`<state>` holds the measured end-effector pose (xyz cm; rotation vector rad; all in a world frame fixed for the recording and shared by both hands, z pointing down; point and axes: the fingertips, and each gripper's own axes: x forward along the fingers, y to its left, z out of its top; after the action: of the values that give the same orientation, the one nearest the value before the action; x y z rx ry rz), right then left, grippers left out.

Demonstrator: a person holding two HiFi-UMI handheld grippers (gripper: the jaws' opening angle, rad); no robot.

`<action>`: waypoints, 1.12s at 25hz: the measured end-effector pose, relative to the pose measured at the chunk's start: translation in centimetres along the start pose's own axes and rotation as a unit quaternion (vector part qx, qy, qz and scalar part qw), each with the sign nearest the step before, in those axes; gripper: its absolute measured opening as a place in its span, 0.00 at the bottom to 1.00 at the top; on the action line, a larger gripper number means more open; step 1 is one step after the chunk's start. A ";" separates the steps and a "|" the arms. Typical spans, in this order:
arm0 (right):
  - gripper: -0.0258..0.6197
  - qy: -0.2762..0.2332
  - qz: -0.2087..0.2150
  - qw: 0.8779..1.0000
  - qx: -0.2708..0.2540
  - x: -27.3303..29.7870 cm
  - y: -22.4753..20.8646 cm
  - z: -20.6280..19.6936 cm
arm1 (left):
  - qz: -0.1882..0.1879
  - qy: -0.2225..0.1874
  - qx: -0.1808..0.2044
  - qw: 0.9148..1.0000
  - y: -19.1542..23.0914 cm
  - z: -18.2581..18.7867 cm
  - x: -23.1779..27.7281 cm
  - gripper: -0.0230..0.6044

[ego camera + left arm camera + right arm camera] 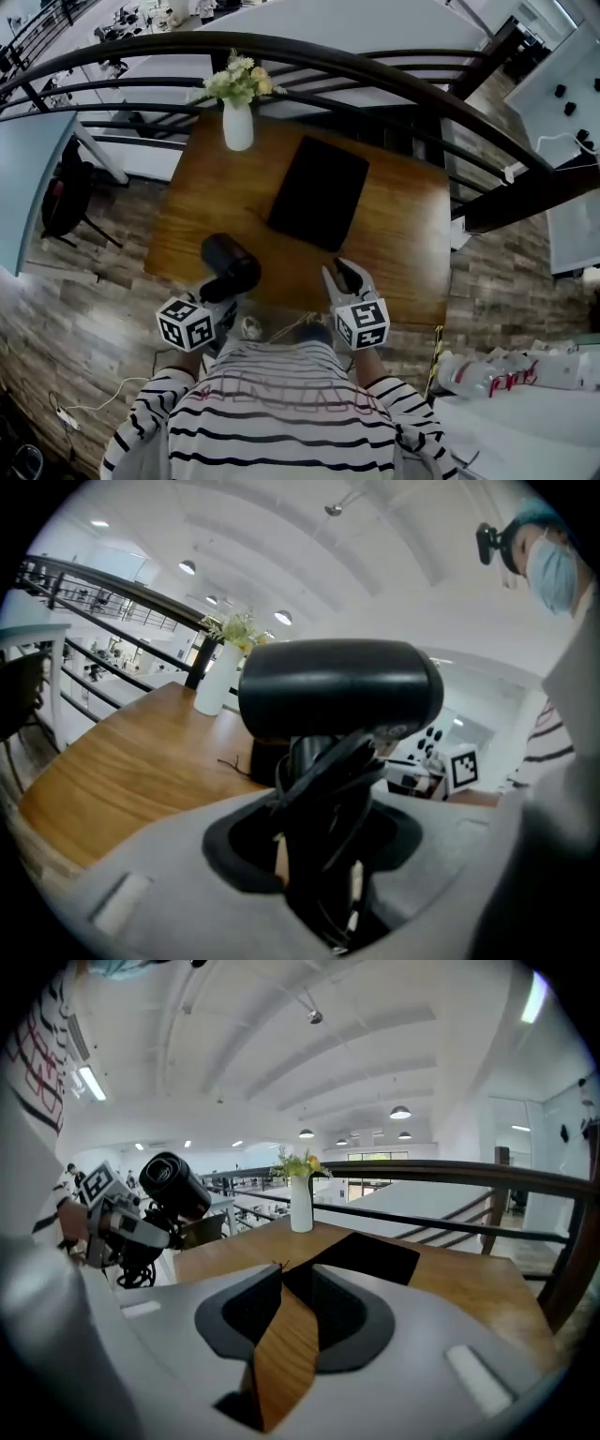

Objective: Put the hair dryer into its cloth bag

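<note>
L gripper [221,287] [323,855]: jaws clenched on the handle of the hair dryer [230,261] [337,686], w/ the black cord [330,772] bunched along the handle and caught between the fingers too. Dryer stands upright out of the fingers, barrel on top and lying crosswise just above the fingertips. It sits over the near L part of the wooden table [403,234] [122,761]. From the R gripper view the dryer [173,1185] shows well off to the L of that gripper's fingers, nozzle end facing the camera.

Ahead of the L fingers and well past the dryer, at the far table edge: white vase [238,125] [214,682] [300,1206] w/ flowers [239,80], upright.

Cloth bag [319,192] [370,1255]: black, lying flat mid-table, apart from the dryer. It's ahead of both grippers, just beyond the R fingertips and to the R of the L ones.

R gripper [345,279] [286,1283]: jaws released, standing apart; only bare tabletop shows in the gap, nothing held. It hangs over the near table edge, pointing at the bag.

Dark railing [375,70] curves behind the table, beyond everything the fingers point at.
</note>
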<state>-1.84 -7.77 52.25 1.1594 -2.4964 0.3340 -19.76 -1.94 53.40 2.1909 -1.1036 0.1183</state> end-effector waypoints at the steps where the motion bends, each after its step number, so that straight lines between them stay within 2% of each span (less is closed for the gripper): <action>1: 0.19 0.013 0.003 1.000 -0.019 0.3 -0.7 -0.6 | 0.000 -0.001 -0.003 1.000 -0.3 -0.1 0.8 0.32; 5: 0.21 0.067 0.026 0.994 -0.087 2.4 -3.9 -2.9 | 0.011 -0.006 -0.009 1.000 -1.6 0.0 4.2 0.32; 8: 0.21 0.106 0.060 0.981 -0.150 4.5 -5.4 -4.5 | 0.023 -0.013 -0.024 0.999 -2.2 0.2 6.3 0.32; 12: 0.20 0.159 0.109 0.952 -0.238 6.9 -6.9 -6.8 | 0.048 -0.028 -0.041 0.998 -2.7 0.5 8.4 0.32; 17: 0.19 0.196 0.147 0.914 -0.323 10.4 -7.1 -9.1 | 0.090 -0.042 -0.061 0.993 -1.6 0.3 8.5 0.32; 20: 0.19 0.218 0.163 0.897 -0.348 11.6 -8.1 -10.7 | 0.115 -0.044 -0.075 0.990 -1.5 -0.3 8.8 0.32; 28: 0.20 0.254 0.175 0.880 -0.360 13.5 -9.5 -12.5 | 0.155 -0.027 -0.094 0.983 0.0 -1.9 8.1 0.32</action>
<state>0.28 -18.59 69.79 0.2660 -2.0366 -0.1872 -14.19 -6.36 57.77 1.8545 -1.4210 0.0870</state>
